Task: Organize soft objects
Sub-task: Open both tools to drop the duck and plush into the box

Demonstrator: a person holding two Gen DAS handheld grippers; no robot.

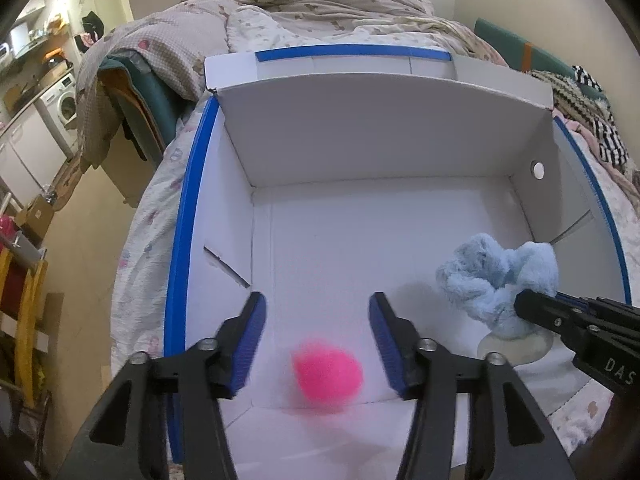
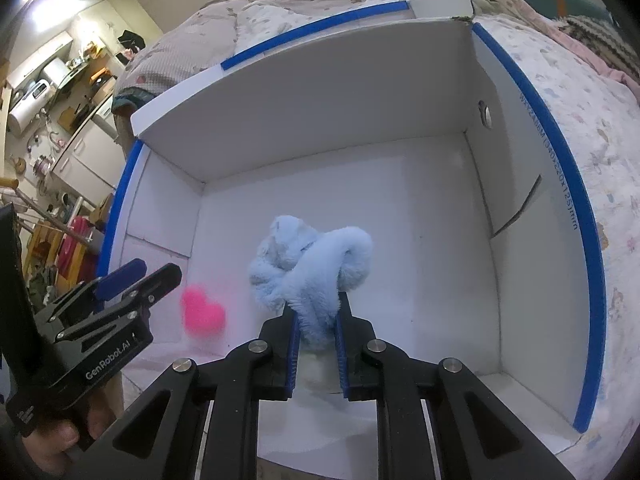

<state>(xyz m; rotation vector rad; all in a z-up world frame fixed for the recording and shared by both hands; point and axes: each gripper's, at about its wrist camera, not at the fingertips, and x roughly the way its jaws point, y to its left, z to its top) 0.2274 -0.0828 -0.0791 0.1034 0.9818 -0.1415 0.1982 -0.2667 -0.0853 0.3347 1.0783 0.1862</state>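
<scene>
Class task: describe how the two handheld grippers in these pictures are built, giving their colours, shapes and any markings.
Both the left gripper and the right gripper have angular matte-black linkage arms with triangular cut-outs and silver pivot bolts. Their fingers carry ribbed blue pads. White lettering "GenRobot.AI" marks the left gripper's body; "DAS" shows on the right's. No cables show.

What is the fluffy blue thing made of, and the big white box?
The blue thing, held by the right hand-held gripper, looks like plush fleece fabric: its surface is fuzzy and it folds softly. The white box looks like matte cardboard: thin flat walls with folded flaps and cut slots.
</scene>
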